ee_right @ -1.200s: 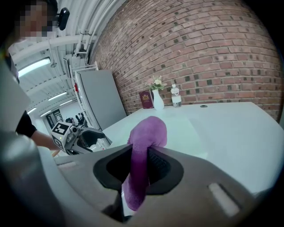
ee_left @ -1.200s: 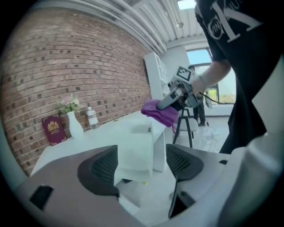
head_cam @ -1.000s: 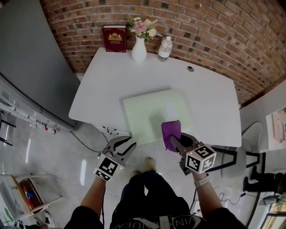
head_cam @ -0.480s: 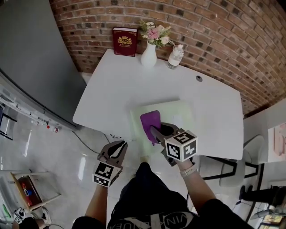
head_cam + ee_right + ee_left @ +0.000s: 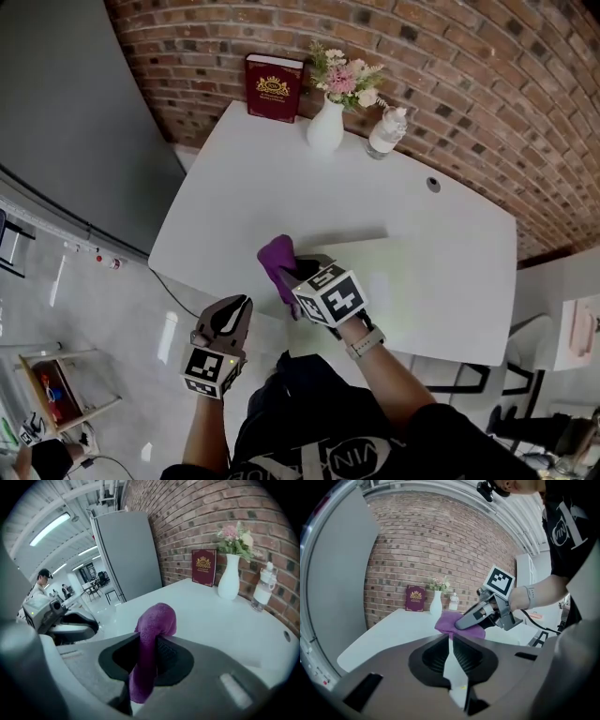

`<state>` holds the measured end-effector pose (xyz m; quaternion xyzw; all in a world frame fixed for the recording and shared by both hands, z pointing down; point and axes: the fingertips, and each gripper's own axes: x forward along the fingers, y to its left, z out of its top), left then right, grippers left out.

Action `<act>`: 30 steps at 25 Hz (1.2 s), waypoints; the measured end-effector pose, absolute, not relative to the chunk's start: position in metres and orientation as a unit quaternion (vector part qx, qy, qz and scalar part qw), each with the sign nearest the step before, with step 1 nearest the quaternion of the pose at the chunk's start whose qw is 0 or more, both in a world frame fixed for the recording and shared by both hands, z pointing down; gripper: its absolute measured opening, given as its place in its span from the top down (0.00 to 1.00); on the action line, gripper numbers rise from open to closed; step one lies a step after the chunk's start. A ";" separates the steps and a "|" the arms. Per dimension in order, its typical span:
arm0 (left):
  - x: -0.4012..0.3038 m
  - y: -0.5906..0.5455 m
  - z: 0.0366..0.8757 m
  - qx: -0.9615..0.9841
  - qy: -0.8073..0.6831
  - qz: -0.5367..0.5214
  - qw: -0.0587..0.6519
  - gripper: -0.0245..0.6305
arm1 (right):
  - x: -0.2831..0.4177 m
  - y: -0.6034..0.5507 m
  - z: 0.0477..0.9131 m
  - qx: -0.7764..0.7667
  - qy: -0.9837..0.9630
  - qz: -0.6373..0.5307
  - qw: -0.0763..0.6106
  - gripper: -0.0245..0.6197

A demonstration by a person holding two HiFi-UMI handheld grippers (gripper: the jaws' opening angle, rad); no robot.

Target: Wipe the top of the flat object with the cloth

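My right gripper [image 5: 292,274] has its fingers clamped on a purple cloth [image 5: 277,260], which bunches up and sticks out past the fingertips. Seen from my head, the cloth sits at the 9 o'clock edge of the flat object, a pale green board [image 5: 431,281]. The board lies on the white worktop [image 5: 234,187], toward its 5 o'clock side. I cannot tell whether the cloth presses on the board or on the worktop.

My left gripper [image 5: 234,309] has its fingers closed together with nothing between them. I hold it off the worktop, over the pale floor [image 5: 112,309], at 7 o'clock from the cloth.

Along the worktop's 12 o'clock edge, against the brick wall [image 5: 469,56], stand a dark red book [image 5: 274,88], a white vase of pink flowers [image 5: 326,129] and a clear bottle [image 5: 387,133], all well apart from the board.
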<state>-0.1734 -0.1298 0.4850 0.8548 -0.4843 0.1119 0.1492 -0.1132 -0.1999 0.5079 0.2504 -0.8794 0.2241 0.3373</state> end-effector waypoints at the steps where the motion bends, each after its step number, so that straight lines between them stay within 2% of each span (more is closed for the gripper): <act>1: -0.173 -0.136 0.486 0.853 -0.487 0.111 0.149 0.92 | -0.113 -0.201 0.512 0.245 -0.877 0.219 0.351 0.85; 9: -0.149 -0.166 0.492 0.860 -0.473 0.112 0.157 0.92 | -0.069 -0.218 0.526 0.261 -0.859 0.239 0.371 0.85; 22: -0.111 -0.182 0.496 0.878 -0.432 0.138 0.154 0.92 | 0.104 -0.246 0.534 0.399 -0.802 0.284 0.341 0.85; 30: -0.108 -0.181 0.496 0.878 -0.432 0.140 0.153 0.92 | 0.184 -0.263 0.537 0.471 -0.763 0.295 0.331 0.85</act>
